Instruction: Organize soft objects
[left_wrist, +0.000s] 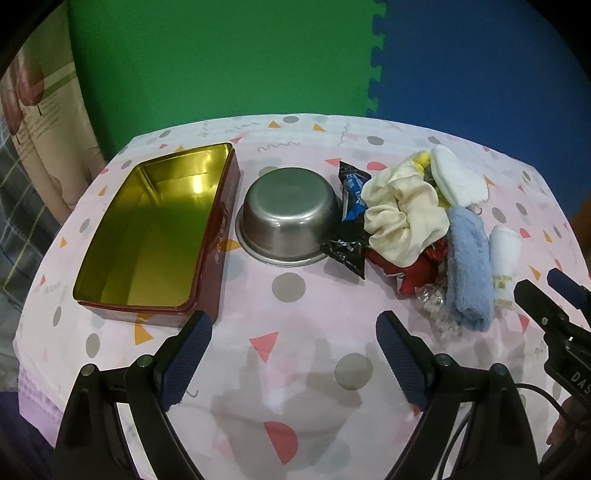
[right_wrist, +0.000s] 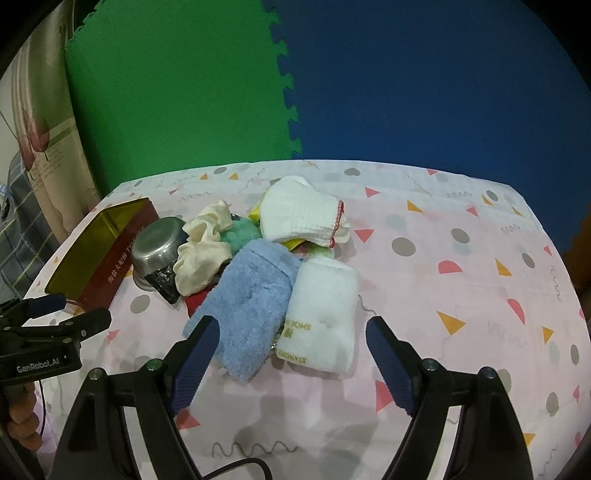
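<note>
Holding both tongs low over the table, I keep each one wide open and empty. My left gripper (left_wrist: 293, 354) hovers above bare patterned tablecloth (left_wrist: 295, 302), its fingers aimed toward the far edge. My right gripper (right_wrist: 291, 360) hangs just short of the pile of soft things, with its left finger (right_wrist: 192, 365) overlapping the near end of a blue towel (right_wrist: 255, 306) in the picture; I cannot tell whether they touch.

Only the left view looks down into the open gold-lined tin (left_wrist: 155, 236), which is empty and lies with its long axis running away from me, leaning left. An upturned steel bowl (left_wrist: 291, 218) sits just right of it, then black snack packets (left_wrist: 345, 249), a cream scrunchie (left_wrist: 402, 214) and something red (left_wrist: 410, 275) beneath.

Only the right view shows a teal fuzzy lump (right_wrist: 242, 230) behind the scrunchie, a folded white cloth with red stitched trim (right_wrist: 299, 214) at the back, and a rolled white towel with gold lettering (right_wrist: 325, 317) lying beside the blue one. Both towels point lengthwise toward me. At that view's left edge, fingers of my left hand (right_wrist: 22, 417) grip the other tool.
</note>
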